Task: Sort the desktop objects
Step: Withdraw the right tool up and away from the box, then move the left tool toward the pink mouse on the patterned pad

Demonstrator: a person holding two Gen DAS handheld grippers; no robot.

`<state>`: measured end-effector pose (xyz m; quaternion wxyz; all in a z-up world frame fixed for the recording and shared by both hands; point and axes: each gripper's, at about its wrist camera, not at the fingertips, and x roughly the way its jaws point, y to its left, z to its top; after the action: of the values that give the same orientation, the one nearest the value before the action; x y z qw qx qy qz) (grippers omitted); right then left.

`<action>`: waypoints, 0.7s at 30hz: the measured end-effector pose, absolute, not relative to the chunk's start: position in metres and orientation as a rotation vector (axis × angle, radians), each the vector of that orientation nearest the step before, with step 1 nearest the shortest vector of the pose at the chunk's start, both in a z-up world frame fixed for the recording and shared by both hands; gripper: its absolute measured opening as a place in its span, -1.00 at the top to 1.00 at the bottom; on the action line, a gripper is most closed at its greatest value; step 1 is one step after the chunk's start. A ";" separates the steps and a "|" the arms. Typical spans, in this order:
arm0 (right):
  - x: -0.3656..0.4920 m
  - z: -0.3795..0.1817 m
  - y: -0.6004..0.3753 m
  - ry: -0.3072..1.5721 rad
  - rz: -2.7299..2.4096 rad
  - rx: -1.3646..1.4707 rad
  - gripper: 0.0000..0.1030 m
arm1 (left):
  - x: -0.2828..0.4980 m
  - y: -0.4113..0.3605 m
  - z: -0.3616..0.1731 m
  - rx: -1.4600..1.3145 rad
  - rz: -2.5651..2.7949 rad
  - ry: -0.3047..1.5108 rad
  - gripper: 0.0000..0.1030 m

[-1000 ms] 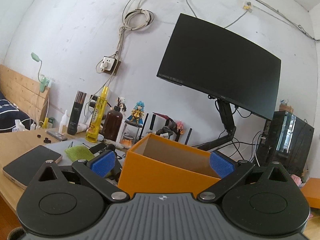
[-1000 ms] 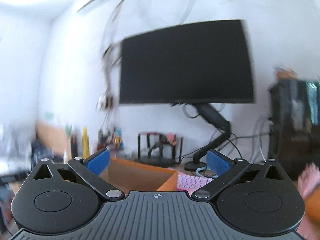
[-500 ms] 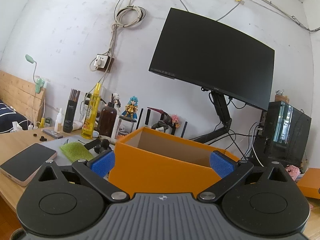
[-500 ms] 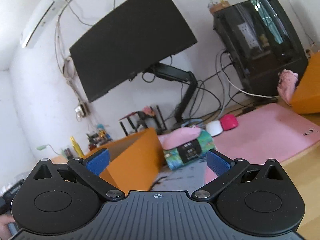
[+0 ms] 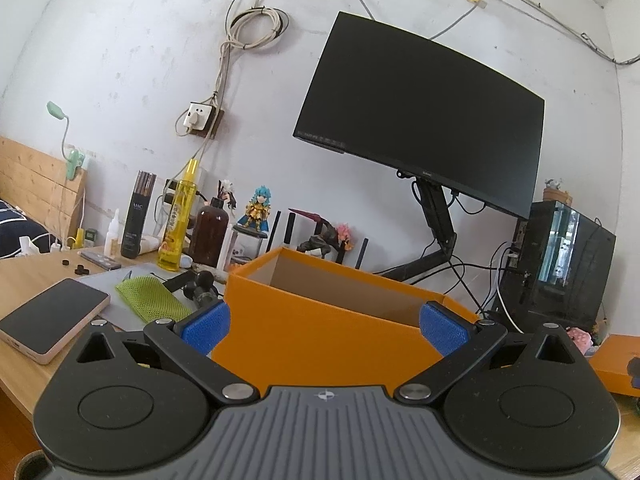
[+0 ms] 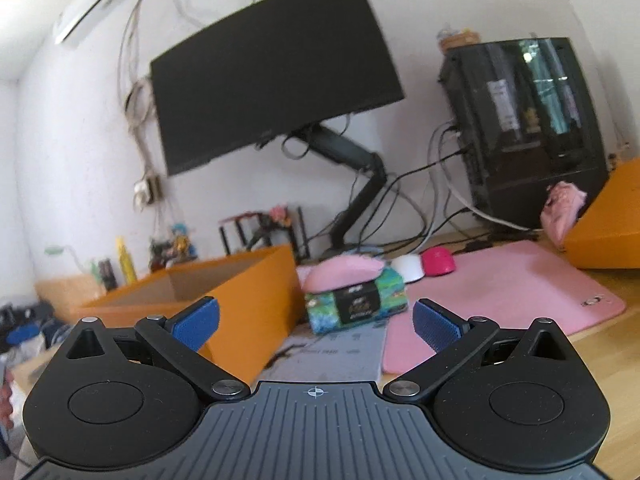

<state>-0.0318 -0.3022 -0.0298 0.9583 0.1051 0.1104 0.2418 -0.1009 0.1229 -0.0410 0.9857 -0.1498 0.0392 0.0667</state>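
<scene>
- Both sets of jaws stand spread wide with nothing between the blue pads; neither the left gripper nor the right gripper holds anything.
- Left jaws: the orange box fills the gap between them, open side up, its near wall directly ahead. Compared with the view half a second ago it sits slightly further right and the framing is otherwise nearly unchanged.
- Outside the left finger of the left jaws lie a green mesh pouch and, further out, a phone face up on the desk.
- Right jaws: half a second ago the view was tilted; it is now closer to level, and slightly blurred.
- The orange box stands behind the left finger of the right jaws, as before.
- Between the right jaws and further ahead lies a green patterned packet with a pink item resting on top; it now appears closer to the middle of the gap than before.
- A pink mat lies ahead of the right finger, with a white mouse and a red mouse at its far edge.
- Whether the packet touches the box cannot be told.
</scene>
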 end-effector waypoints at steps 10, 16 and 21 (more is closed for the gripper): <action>-0.031 -0.032 -0.300 0.246 0.500 0.231 -1.00 | -0.099 0.124 -0.041 -0.298 0.124 0.084 -1.00; -0.032 -0.033 -0.302 0.256 0.486 0.228 -1.00 | -0.096 0.115 -0.034 -0.260 0.087 0.071 -1.00; -0.040 -0.028 -0.307 0.224 0.447 0.218 -1.00 | -0.085 0.099 -0.013 -0.198 -0.044 0.027 -1.00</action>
<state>-0.0402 -0.3074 -0.0285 0.9631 0.1075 0.1104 0.2207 -0.0846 0.0992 -0.0129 0.9948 -0.0990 0.0135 -0.0218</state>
